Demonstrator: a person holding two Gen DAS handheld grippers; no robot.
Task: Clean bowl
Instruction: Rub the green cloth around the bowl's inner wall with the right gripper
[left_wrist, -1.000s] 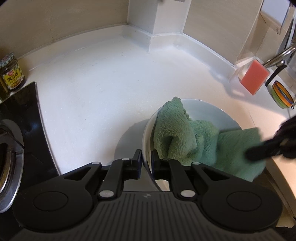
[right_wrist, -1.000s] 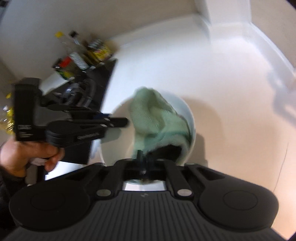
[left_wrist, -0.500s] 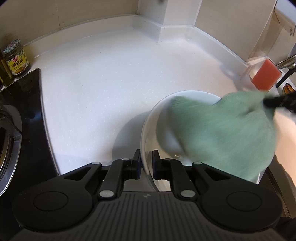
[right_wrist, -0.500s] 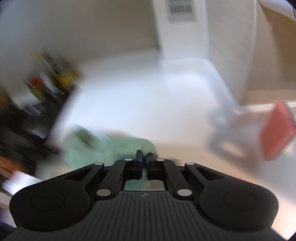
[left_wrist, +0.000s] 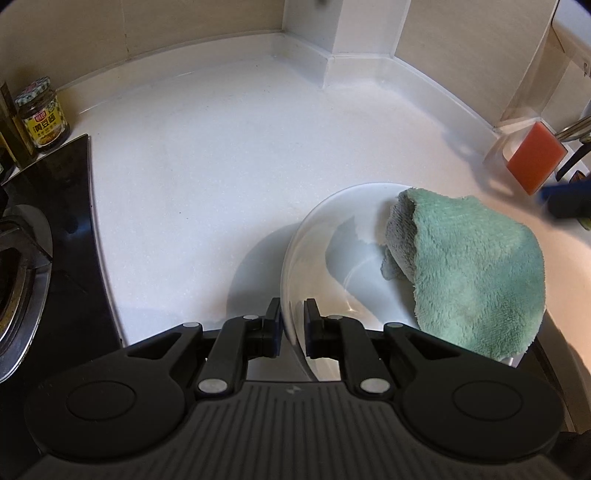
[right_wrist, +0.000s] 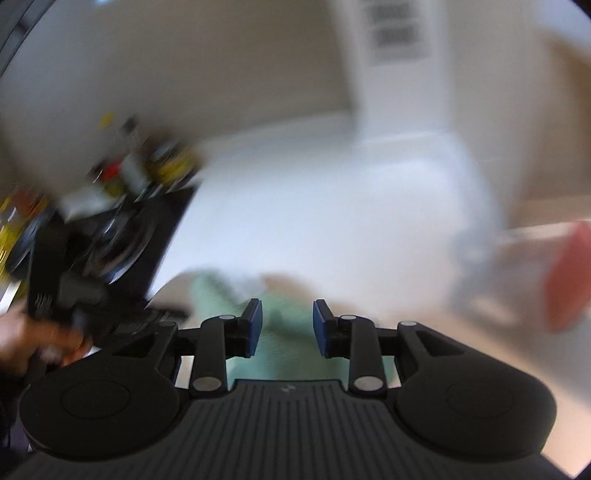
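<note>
On the white countertop (left_wrist: 221, 177), between the black hob (left_wrist: 55, 229) and the sink corner, the white bowl (left_wrist: 332, 251) is kept tilted by the left gripper (left_wrist: 291, 325), whose jaws are nearly together and pinched on the bowl's near rim. A green cloth (left_wrist: 476, 269) is draped over the bowl's right edge, partly inside and partly hanging out. The visible part of the bowl's inside looks bare and free of residue (though the portion under the cloth is hidden), so the wiping is judged largely done; what seems to be left is for the cloth to be taken clear and the bowl to be set down level.

The right gripper (right_wrist: 287, 325) is seen with its jaws opening, the blue pads (right_wrist: 255, 325) well apart. Green cloth shows below and between them in the blurred right wrist view, but no pad is seen pressing on it, so the cloth is judged released.

Compared with a second ago, the cloth has been pulled out of the bowl's hollow, where it was bunched, and dropped across the right rim. The right gripper's jaws, then shut on the cloth, have been spread, and the tool has been drawn toward the sink side, where only a blurred dark tip is seen near the orange sponge (left_wrist: 535, 162). The left gripper's hold on the rim is unchanged, and the jar (left_wrist: 44, 118) by the hob has not been moved.
</note>
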